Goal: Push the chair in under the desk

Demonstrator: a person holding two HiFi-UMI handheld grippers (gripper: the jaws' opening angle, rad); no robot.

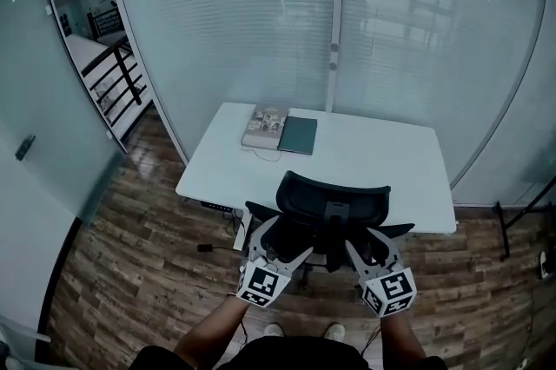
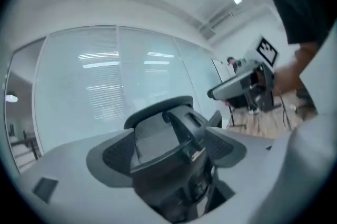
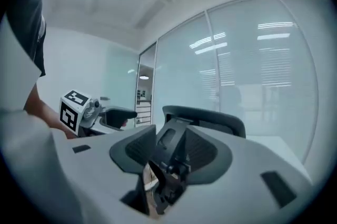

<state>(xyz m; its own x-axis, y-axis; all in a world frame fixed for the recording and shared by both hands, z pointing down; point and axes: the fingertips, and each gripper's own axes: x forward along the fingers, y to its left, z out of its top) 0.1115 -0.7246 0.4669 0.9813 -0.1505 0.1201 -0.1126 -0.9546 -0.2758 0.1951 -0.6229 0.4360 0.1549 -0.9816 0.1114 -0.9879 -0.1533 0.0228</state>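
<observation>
a black mesh office chair (image 1: 334,201) with a headrest stands at the centre of the head view. its back faces the person, and its seat is partly under the near edge of a white desk (image 1: 391,155). on the desk's far left part lie a book (image 1: 264,127) and a dark closed notebook (image 1: 298,135), touching side by side.

the left gripper (image 1: 280,245) sits at the lower left of the chair back. its jaws are spread wide, and the chair's back support shows in the gap with room to spare. the right gripper (image 1: 371,245) sits at the lower right. its jaws are partly apart, the gap narrower, with the same support showing between the pads.

frosted glass walls (image 1: 261,12) stand behind the desk, above a wood plank floor (image 1: 148,255).
</observation>
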